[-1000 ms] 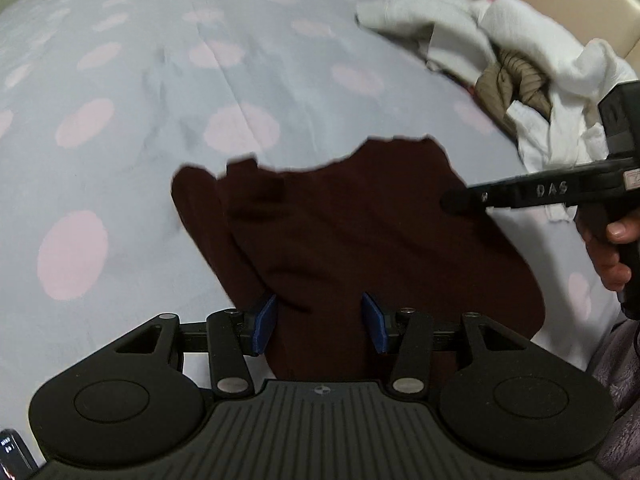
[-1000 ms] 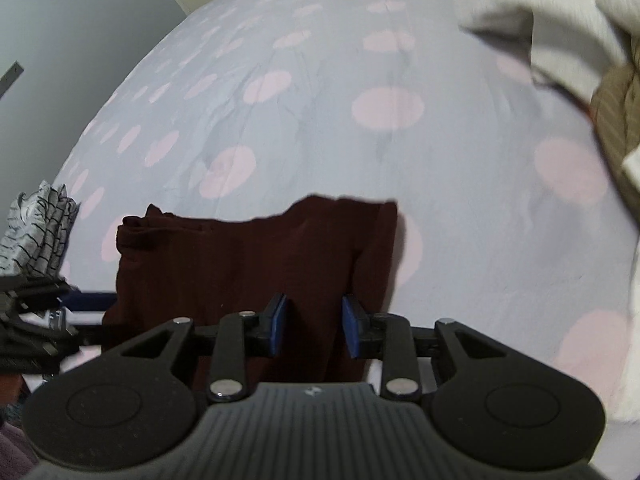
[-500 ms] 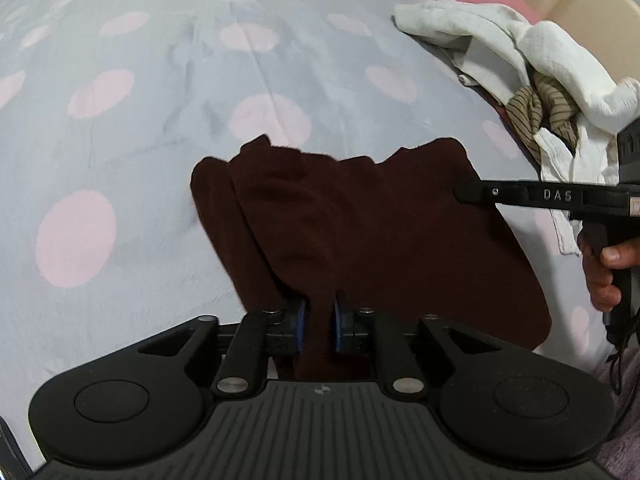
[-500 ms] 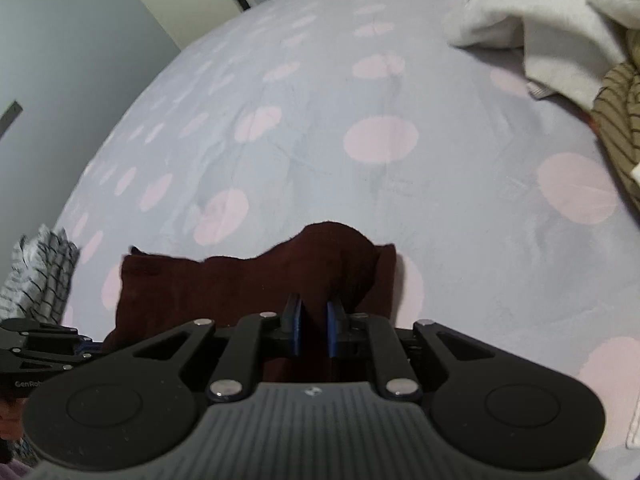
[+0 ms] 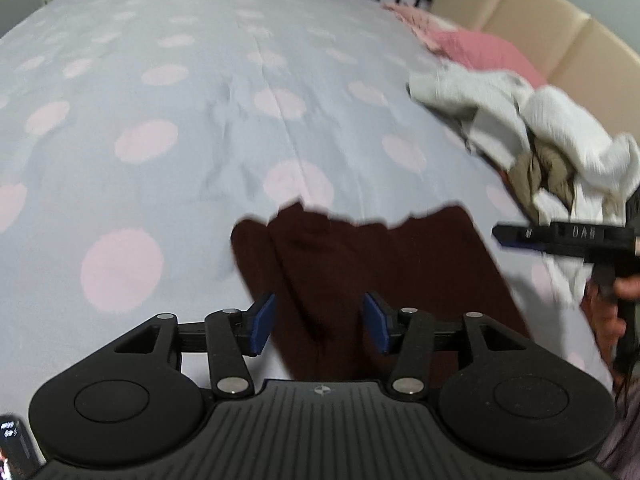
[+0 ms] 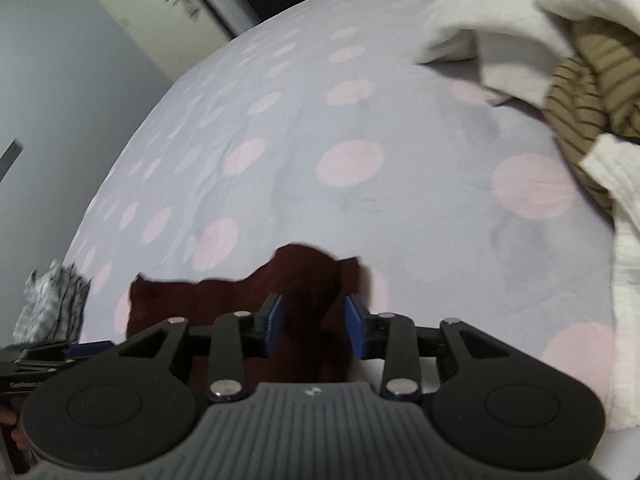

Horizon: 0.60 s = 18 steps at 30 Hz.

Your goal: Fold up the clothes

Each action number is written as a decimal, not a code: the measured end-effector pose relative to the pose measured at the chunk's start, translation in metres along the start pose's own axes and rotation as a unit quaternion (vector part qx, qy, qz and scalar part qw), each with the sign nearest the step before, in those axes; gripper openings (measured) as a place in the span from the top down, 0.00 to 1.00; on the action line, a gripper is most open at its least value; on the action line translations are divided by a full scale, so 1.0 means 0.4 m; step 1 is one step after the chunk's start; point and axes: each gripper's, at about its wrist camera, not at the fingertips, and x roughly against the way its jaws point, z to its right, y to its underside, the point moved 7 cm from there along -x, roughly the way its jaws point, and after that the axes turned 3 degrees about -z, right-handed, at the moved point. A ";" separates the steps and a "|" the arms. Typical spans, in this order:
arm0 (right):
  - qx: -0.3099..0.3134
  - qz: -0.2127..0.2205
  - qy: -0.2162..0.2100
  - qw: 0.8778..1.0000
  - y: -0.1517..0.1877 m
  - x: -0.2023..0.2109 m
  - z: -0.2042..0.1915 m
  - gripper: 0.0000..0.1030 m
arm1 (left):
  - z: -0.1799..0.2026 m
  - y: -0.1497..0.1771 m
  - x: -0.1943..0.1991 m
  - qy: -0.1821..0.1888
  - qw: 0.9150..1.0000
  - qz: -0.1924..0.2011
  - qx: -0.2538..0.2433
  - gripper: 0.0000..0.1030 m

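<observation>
Maroon garment (image 5: pixel 360 272) lies between both just-parted grippers' (image 5: pixel 319 328) jaws; white clothes pile (image 5: pixel 560 128) beside.

A dark maroon garment (image 5: pixel 360 264) lies on a pale grey-blue bedsheet (image 5: pixel 200 92) dotted pink. The heap beyond is white cloth (image 5: pixel 560 124) over olive-striped fabric (image 6: pixel 588 92). Blue pads (image 5: pixel 262 328) tip black fingers.

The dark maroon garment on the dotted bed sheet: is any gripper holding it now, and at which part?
Nothing is held. The left gripper and right gripper have just been opening; the dark maroon garment lies between their pads, which stand clear of it.
</observation>
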 end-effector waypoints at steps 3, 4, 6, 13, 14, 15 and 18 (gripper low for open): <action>-0.025 0.006 -0.019 1.000 -0.013 -0.015 -0.008 0.59 | 0.018 -0.047 -0.019 -0.008 1.000 0.019 0.005 0.54; -0.027 0.005 -0.021 0.999 -0.018 -0.021 -0.017 0.56 | 0.020 -0.058 -0.030 -0.014 1.000 0.019 0.008 0.54; -0.022 0.000 -0.011 1.000 -0.025 -0.042 -0.029 0.51 | 0.017 -0.073 -0.056 -0.023 1.000 0.010 0.015 0.54; -0.021 -0.027 0.016 0.999 -0.028 -0.113 -0.041 0.59 | -0.011 -0.077 -0.124 -0.040 0.998 -0.030 0.025 0.78; -0.018 -0.031 0.019 0.999 -0.027 -0.120 -0.041 0.63 | -0.015 -0.078 -0.124 -0.037 0.999 -0.029 0.027 0.84; -0.015 -0.035 0.022 0.999 -0.026 -0.126 -0.041 0.75 | -0.021 -0.081 -0.115 -0.024 0.999 -0.023 0.038 0.89; -0.038 -0.017 -0.036 0.998 -0.039 -0.110 -0.048 0.82 | -0.037 -0.088 -0.095 0.004 0.998 -0.011 0.060 0.93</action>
